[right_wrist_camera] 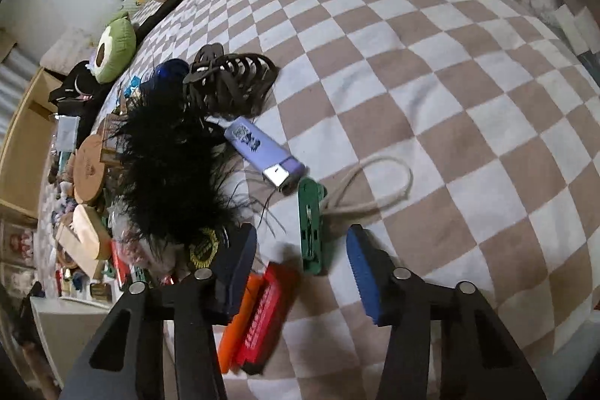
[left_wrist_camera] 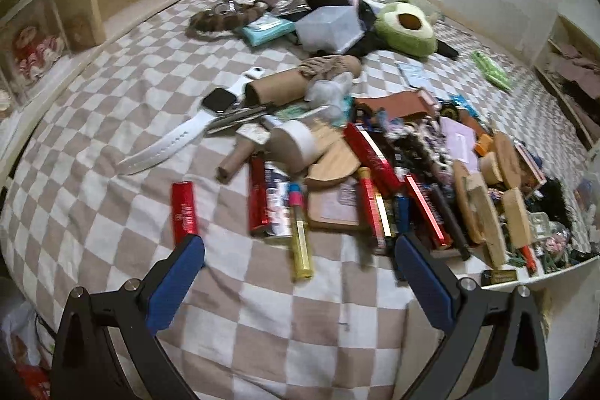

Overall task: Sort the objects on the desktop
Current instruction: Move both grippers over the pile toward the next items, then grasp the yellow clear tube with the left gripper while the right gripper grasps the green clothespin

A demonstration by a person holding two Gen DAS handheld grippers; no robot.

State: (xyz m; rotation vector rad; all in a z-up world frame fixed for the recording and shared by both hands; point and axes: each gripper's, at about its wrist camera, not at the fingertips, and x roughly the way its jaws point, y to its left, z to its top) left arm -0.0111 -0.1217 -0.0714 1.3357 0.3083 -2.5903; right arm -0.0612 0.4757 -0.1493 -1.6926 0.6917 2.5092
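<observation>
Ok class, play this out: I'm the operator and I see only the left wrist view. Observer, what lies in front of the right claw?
Observer: A green clip lies on the checked cover, between the open jaws of the right claw; the pads are not touching it.
Operator: Anything close beside it?
Observer: A purple lighter lies just beyond the clip, next to a black feathery thing.
Operator: And nearer the claw?
Observer: A red and orange pack lies by the finger on the picture's left side.
</observation>
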